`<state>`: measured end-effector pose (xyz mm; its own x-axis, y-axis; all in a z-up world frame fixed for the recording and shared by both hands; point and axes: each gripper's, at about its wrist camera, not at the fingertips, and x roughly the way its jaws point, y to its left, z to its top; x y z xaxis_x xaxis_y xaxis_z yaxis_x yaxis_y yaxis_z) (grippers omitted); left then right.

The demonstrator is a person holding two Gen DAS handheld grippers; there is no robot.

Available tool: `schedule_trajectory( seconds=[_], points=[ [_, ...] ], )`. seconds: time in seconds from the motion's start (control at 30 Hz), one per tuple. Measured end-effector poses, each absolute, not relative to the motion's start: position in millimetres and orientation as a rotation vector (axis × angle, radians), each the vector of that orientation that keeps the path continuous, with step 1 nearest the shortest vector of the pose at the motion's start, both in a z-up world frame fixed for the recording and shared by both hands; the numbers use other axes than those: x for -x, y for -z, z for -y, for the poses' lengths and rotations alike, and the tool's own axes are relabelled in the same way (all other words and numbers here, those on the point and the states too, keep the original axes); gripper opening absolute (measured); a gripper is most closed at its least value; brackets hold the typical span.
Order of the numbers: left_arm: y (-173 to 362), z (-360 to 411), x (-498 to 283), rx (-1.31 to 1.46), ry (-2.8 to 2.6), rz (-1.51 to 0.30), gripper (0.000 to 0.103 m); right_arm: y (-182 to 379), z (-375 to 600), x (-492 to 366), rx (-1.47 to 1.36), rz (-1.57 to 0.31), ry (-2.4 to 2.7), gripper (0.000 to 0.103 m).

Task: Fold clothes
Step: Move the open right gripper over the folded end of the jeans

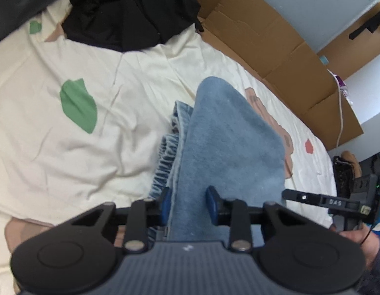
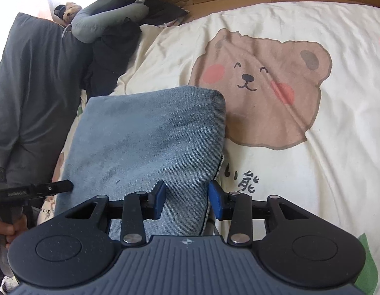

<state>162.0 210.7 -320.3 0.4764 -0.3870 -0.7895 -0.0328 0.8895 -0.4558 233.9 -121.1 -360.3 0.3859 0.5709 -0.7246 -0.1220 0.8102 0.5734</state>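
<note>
Left wrist view: left gripper (image 1: 190, 205) clamped on folded jeans (image 1: 229, 147) lying on cream bedsheet (image 1: 67, 159). Right gripper (image 2: 187, 200) pinches same denim near its right edge; bear print (image 2: 261, 91) beside.

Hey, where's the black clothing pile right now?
In the left wrist view, the black clothing pile sits at the top, left of centre, on the cream bedspread, beyond the blue jeans and beside the flattened cardboard.

Bear-print bed (image 2: 325, 177), cardboard (image 1: 275, 46), pale wall (image 1: 300, 2)
</note>
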Motion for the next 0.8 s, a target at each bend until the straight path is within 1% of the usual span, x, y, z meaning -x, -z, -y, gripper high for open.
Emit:
schedule_trajectory(
  seconds=[0.03, 0.07, 0.13, 0.33, 0.37, 0.4, 0.57, 0.63, 0.73, 0.8],
  points=[
    [320, -210, -161, 0.427, 0.225, -1.055, 0.017, 359, 121, -234, -0.476, -1.085, -0.463, 0.028],
    [320, -212, -161, 0.424, 0.221, -1.056, 0.014, 357, 118, -233, -0.462, -1.081, -0.469, 0.028],
    [321, -215, -161, 0.434, 0.212, -1.061, 0.013, 353, 112, -233, -0.434, -1.076, -0.48, 0.028],
    [332, -215, -163, 0.4, 0.201, -1.071, 0.014, 355, 94, -235, -0.325, -1.08, -0.491, 0.028],
    [336, -216, -164, 0.406, 0.2, -1.076, 0.015, 357, 91, -235, -0.3, -1.083, -0.489, 0.029],
    [342, -217, -165, 0.411, 0.197, -1.08, 0.016, 359, 88, -236, -0.276, -1.082, -0.485, 0.035],
    [351, -215, -166, 0.378, 0.203, -1.067, 0.022, 355, 83, -238, -0.191, -1.079, -0.486, 0.035],
    [347, -216, -166, 0.388, 0.195, -1.076, 0.023, 346, 85, -235, -0.182, -1.04, -0.469, 0.035],
    [331, -212, -164, 0.345, 0.193, -1.062, 0.02, 332, 84, -229, -0.155, -0.941, -0.465, 0.035],
    [319, -209, -164, 0.314, 0.193, -1.035, 0.018, 328, 80, -228, -0.121, -0.909, -0.457, 0.041]
  ],
)
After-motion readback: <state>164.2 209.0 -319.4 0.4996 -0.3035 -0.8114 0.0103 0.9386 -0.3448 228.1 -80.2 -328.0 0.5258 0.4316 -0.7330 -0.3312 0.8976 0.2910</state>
